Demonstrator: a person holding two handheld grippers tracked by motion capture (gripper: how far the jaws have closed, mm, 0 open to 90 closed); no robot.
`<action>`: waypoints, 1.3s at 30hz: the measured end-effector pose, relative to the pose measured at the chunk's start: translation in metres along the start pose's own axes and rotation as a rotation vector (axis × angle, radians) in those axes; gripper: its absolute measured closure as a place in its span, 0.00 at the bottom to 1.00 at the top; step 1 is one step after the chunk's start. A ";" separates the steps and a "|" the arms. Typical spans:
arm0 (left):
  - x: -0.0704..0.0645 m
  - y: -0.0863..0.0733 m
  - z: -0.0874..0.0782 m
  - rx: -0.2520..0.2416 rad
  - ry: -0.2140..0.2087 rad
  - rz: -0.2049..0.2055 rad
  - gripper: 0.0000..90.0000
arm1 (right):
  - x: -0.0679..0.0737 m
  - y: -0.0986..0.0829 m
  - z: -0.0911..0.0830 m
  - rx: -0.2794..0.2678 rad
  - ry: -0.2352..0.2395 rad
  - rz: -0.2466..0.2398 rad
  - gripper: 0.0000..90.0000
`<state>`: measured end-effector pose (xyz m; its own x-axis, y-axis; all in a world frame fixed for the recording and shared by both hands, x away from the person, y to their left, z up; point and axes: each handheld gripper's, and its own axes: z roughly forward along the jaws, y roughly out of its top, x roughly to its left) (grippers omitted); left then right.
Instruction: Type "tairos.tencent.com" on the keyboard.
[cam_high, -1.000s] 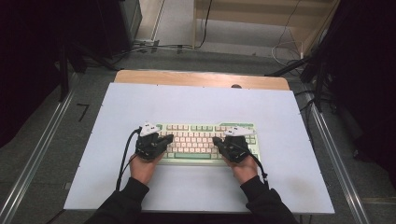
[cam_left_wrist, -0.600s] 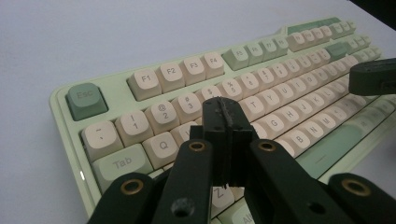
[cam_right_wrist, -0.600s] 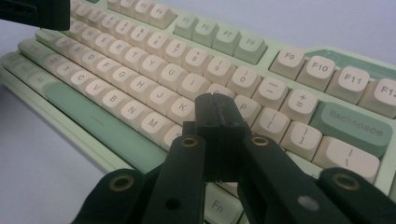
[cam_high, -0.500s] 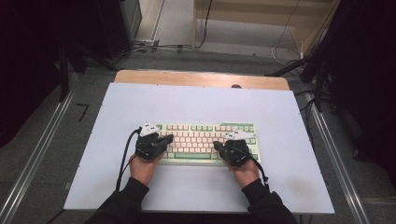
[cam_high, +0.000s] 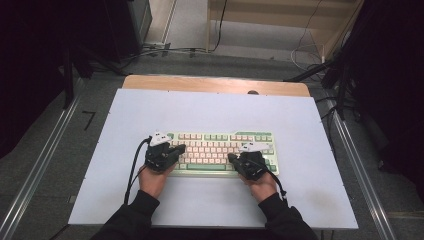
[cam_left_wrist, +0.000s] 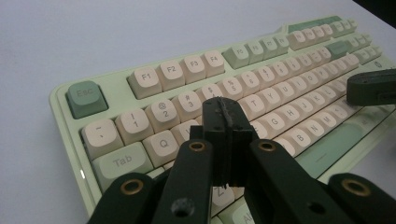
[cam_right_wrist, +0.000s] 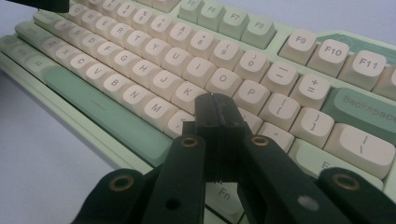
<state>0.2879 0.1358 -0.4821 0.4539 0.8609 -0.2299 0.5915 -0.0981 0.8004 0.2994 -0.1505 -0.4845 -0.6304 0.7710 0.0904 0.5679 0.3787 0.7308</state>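
Pale and flat, the counter (cam_high: 210, 107) carries one keyboard (cam_high: 220, 142), mint green with cream keys, lying near its near-centre. I count two hand-held grippers, one in each of my hands, forearms reaching in from the near edge. My left hand-held gripper (cam_high: 179, 148) sits over the keyboard's left end, its jaws pressed together with nothing between them, tips hanging above the W and E keys in the left gripper view (cam_left_wrist: 223, 109). My right hand-held gripper (cam_high: 232, 157) sits over the right half, jaws likewise pinched together and empty, tips near the K and L keys in the right gripper view (cam_right_wrist: 215, 103). I cannot tell whether either tip touches a key. Open counter surrounds the keyboard, widest toward the far edge, with room to both sides.
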 end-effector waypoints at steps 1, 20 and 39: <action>0.000 0.000 0.000 0.000 -0.001 0.000 1.00 | 0.000 0.000 0.000 0.001 -0.001 0.000 0.97; -0.001 0.000 0.000 0.002 -0.003 0.001 1.00 | 0.002 -0.001 0.001 -0.001 -0.004 -0.005 0.97; -0.004 0.001 0.002 0.007 -0.012 0.012 1.00 | 0.005 0.007 0.000 -0.031 -0.001 -0.011 0.97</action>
<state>0.2877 0.1308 -0.4819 0.4692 0.8535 -0.2266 0.5904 -0.1123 0.7993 0.3005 -0.1443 -0.4789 -0.6359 0.7674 0.0814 0.5440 0.3709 0.7527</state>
